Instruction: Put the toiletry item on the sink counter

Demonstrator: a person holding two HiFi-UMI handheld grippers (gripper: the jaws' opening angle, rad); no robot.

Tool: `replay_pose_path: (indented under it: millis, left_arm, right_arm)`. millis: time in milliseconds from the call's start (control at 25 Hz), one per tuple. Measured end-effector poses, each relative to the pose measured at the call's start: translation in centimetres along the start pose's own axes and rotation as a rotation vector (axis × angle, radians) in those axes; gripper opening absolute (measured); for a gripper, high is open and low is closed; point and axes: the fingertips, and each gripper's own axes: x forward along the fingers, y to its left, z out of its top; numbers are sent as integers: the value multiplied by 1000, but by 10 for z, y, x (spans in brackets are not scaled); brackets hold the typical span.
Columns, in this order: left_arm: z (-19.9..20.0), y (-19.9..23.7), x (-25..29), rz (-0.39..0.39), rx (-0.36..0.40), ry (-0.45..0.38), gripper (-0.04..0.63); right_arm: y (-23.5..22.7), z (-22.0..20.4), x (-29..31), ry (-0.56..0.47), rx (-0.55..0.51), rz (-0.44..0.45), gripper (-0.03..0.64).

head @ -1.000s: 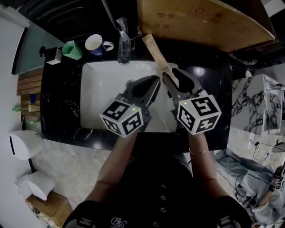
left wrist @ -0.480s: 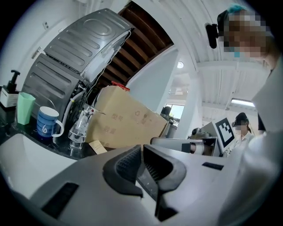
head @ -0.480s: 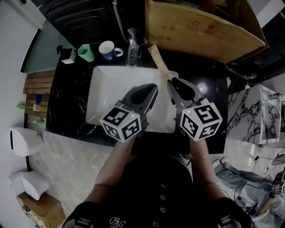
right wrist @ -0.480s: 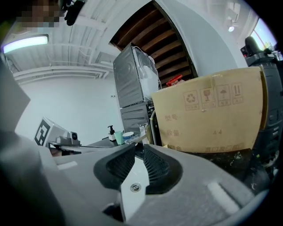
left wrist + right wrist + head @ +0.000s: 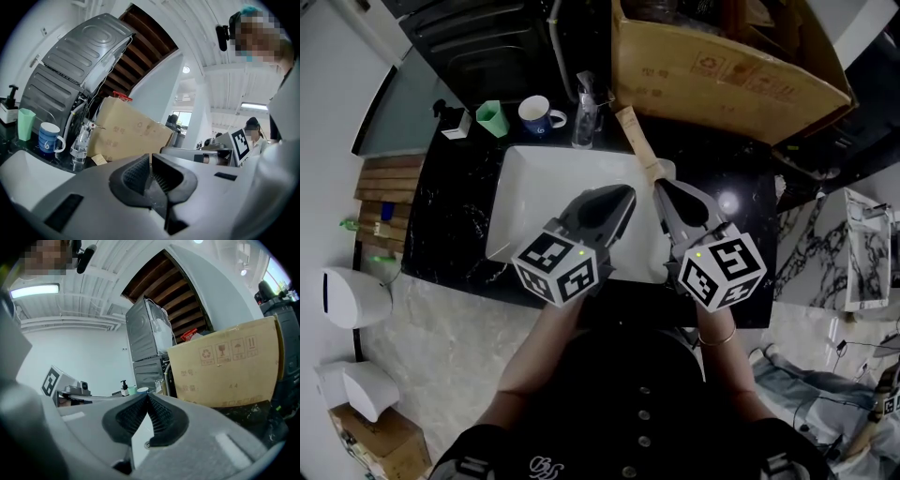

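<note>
Your right gripper fingers are together at the near end of the toiletry item, which lies aslant across the sink rim and tabletop; the left gripper fingers are together and empty, so the grasp step appears unconfirmed: verify the hold before lifting.

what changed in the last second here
The right claw closed from wide open to shut, with nothing between its jaws; its tip sits at the near end of the beige tube. The tube stayed lying on the black counter by the back right corner of the sink. The left claw stayed shut over the basin.
</note>
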Motion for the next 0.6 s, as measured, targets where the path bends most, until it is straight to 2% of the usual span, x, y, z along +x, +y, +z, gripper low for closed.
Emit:
replay_pose_path:
  millis: [200, 600]
  left_arm:
    - [2, -1, -1, 2, 2, -3, 24]
    - [4, 5, 1, 7, -9, -11, 24]
  right_arm:
    - [3, 4, -5, -29, -4, 5, 5]
    - [12, -6, 4, 12, 0, 34, 5]
